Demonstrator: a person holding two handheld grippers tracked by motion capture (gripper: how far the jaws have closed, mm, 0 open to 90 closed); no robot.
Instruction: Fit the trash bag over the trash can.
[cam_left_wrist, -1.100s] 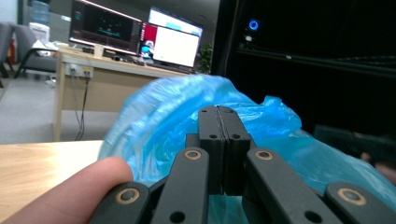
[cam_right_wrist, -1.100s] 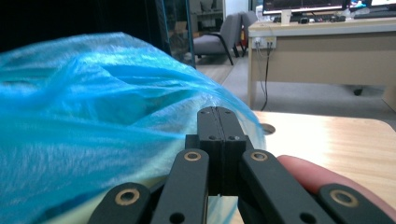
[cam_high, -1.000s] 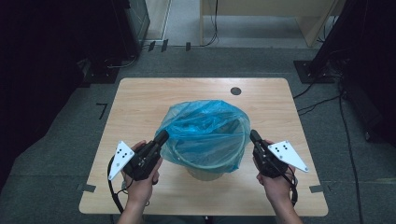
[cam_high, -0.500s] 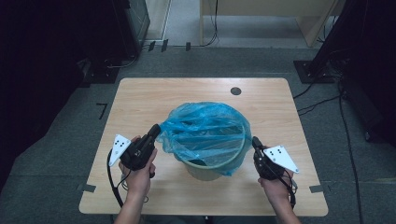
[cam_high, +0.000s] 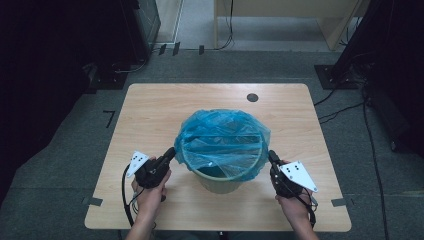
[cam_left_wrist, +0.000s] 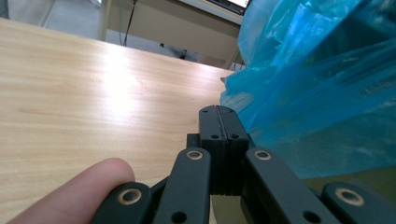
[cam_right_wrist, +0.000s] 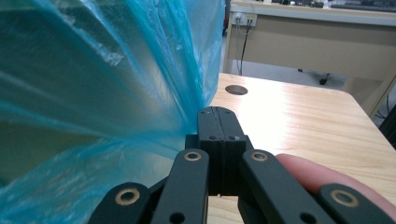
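Note:
A green bin (cam_high: 220, 182) stands in the middle of the wooden table (cam_high: 150, 115), lined with a blue plastic bag (cam_high: 220, 135) whose top is folded out over the rim. My left gripper (cam_high: 171, 151) lies low at the bin's left side, shut, with the bag's hem drawn to its tip. In the left gripper view the jaws (cam_left_wrist: 219, 109) are pressed together and the blue film (cam_left_wrist: 317, 93) meets them on the right. My right gripper (cam_high: 270, 153) is at the bin's right side, shut (cam_right_wrist: 217, 111), where the folds of the bag (cam_right_wrist: 116, 70) converge on its tip.
A round cable hole (cam_high: 252, 97) sits in the table's far right part. Bare tabletop lies left, right and behind the bin. Dark equipment and cables stand on the floor beyond the table, with a wooden desk (cam_right_wrist: 317, 42) further back.
Both hands have sunk beside the bin, drawing the bag's hem down. The bag, a puffed dome before, now lies stretched over the rim with the bin's mouth showing.

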